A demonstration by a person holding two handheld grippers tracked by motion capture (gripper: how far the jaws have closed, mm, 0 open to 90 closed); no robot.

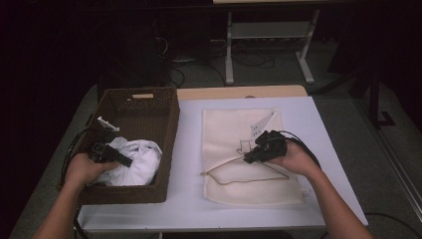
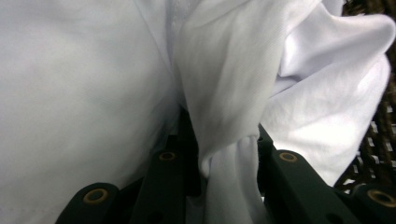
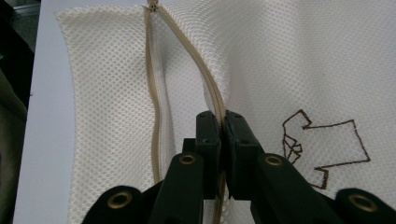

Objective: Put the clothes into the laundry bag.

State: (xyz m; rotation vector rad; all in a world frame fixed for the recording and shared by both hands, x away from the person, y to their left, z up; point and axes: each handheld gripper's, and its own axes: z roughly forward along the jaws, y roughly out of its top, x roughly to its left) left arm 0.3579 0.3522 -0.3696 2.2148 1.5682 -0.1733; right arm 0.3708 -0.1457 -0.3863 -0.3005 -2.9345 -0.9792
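In basket point(image 1: 168, 124), left tool point(image 1: 118, 158) pinching white cloth point(image 2: 233, 93)

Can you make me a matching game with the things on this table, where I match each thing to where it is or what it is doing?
Things:
1. crumpled white cloth
2. cream mesh laundry bag with a tan zipper
3. dark brown woven basket
4. right hand-held gripper

Places or states:
A. lying flat on the white table
B. standing at the table's left side
C. shut on the bag's zipper edge
D. bunched inside the basket

Pairs: 1-D, 2-A, 3-B, 4-C
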